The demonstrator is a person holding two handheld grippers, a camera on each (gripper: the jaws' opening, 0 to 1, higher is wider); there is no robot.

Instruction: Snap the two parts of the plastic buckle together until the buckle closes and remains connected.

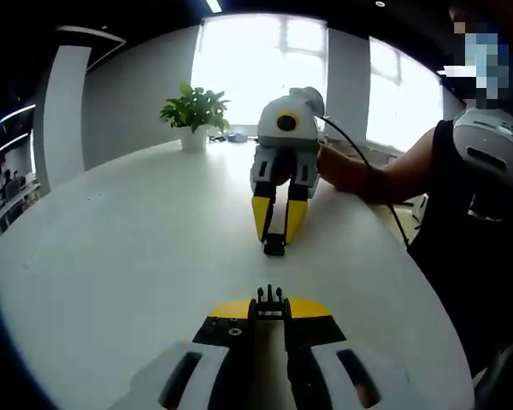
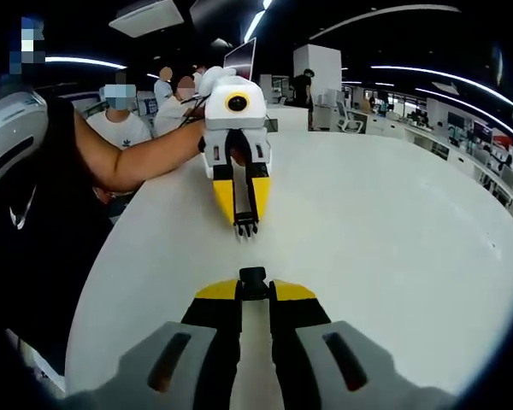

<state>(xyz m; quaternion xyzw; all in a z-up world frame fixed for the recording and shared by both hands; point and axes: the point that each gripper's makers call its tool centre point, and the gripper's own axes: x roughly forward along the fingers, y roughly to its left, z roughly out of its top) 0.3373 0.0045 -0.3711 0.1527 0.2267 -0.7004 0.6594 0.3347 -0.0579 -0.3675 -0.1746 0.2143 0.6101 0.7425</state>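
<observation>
Left gripper (image 1: 270, 301) has its yellow-tipped jaws pinched nearly together on the pronged buckle half (image 1: 270, 297), which sticks out just past the tips with its black prongs pointing forward. Same deal on the other side: the right gripper (image 2: 253, 282) is clamped on the socket buckle half (image 2: 253, 276), a small black block poking out between its tips. In the left gripper view you can see the right gripper (image 1: 275, 231) coming in from across the table, nose angled down, the socket half (image 1: 274, 248) at its tip almost touching the surface. The two halves face each other tip to tip, lined up but clearly apart, with bare white table (image 1: 128, 256) between them. A person's arm (image 2: 137, 158) reaches in behind the left gripper. A potted plant (image 1: 195, 115) sits at the far edge by the bright window.
</observation>
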